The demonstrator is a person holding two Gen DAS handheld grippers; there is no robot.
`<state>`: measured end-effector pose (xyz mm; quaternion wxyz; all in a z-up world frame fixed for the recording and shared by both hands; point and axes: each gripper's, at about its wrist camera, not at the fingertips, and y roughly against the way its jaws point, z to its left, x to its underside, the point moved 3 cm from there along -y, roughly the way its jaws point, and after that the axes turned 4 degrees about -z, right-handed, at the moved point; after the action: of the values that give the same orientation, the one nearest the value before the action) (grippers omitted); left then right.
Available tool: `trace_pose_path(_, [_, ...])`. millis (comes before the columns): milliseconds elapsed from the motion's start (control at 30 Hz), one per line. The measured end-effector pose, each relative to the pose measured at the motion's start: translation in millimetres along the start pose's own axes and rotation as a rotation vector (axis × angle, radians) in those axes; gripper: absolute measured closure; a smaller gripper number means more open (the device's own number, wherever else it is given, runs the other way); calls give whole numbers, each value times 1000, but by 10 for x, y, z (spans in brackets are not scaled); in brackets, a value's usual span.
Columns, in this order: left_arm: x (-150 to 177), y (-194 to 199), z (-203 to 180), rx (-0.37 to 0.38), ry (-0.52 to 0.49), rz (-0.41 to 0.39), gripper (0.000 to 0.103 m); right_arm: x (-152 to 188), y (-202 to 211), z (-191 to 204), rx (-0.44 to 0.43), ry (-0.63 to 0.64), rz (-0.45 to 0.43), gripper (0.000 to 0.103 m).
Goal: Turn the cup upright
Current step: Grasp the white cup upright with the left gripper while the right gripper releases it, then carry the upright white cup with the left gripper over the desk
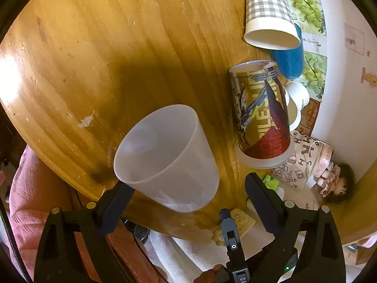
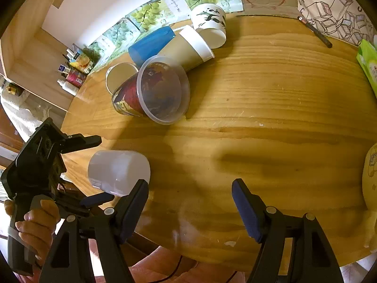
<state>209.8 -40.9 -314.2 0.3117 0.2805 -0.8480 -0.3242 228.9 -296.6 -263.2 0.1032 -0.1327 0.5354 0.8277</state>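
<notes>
Left wrist view: the frosted white cup (image 1: 165, 158) lies on its side on the wooden table (image 1: 94, 59), near the table's edge, with its open mouth turned toward the camera.
Left claw (image 1: 188, 188): its two dark fingers stand wide apart, one at each side of the cup's mouth; the left finger (image 1: 117, 202) is just beside the rim, and I cannot tell if it touches. The other finger is apart from the cup. Nothing is gripped.
Right wrist view: the same frosted white cup (image 2: 119, 172) is seen from the side, lying between the two fingers of the left claw (image 2: 93, 168), its closed bottom pointing toward the middle of the table (image 2: 271, 94).
Right claw (image 2: 189, 188): spread wide and holding nothing; it hangs over bare wood, to the right of the cup. Its left finger (image 2: 134, 210) overlaps the cup in the picture, but contact is not clear.
Hand: the person's left hand (image 2: 35, 224) is closed around the handle of the left tool.
Other cups: a printed cup (image 1: 261, 115) with a clear plastic rim lies on its side farther in; behind it lie a blue cup (image 1: 289, 61), a checked paper cup (image 1: 268, 16) and a panda cup (image 2: 209, 21), all close together.
Pen: a dark pen (image 2: 314, 31) lies at the far right part of the table.
</notes>
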Motion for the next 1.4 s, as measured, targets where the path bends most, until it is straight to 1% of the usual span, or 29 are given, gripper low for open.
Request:
trace_pose_path(67, [-8, -14, 8, -5, 12, -4, 13, -7, 0, -3, -2, -1, 0, 29])
trace_pose_path(333, [-56, -60, 26, -7, 32, -4, 21, -19, 0, 12, -7, 18, 4, 29])
trace_pose_path(433, [-70, -70, 31, -12, 31, -3, 28, -16, 2, -13, -7, 19, 8, 29])
trace_pose_path(533, [-91, -89, 51, 0, 48, 4, 33, -17, 3, -19, -5, 21, 7, 29])
trace_pose_path(800, [-135, -133, 40, 22, 39, 14, 33, 0, 11, -42, 0, 21, 3, 29])
trace_pose_path(900, [-152, -147, 2, 22, 13, 10, 34, 4, 12, -55, 2, 15, 3, 29])
trace_pose_path(1100, [-178, -176, -99, 9, -85, -4, 34, 8, 9, -73, 5, 8, 2, 29])
trace_pose_path(1233, [-194, -176, -172, -17, -176, -30, 35, 14, 4, -70, 9, 8, 4, 29])
trace_pose_path(1400, [-193, -107, -284, -71, -320, -93, 35, 32, -5, -58, 17, 9, 6, 29])
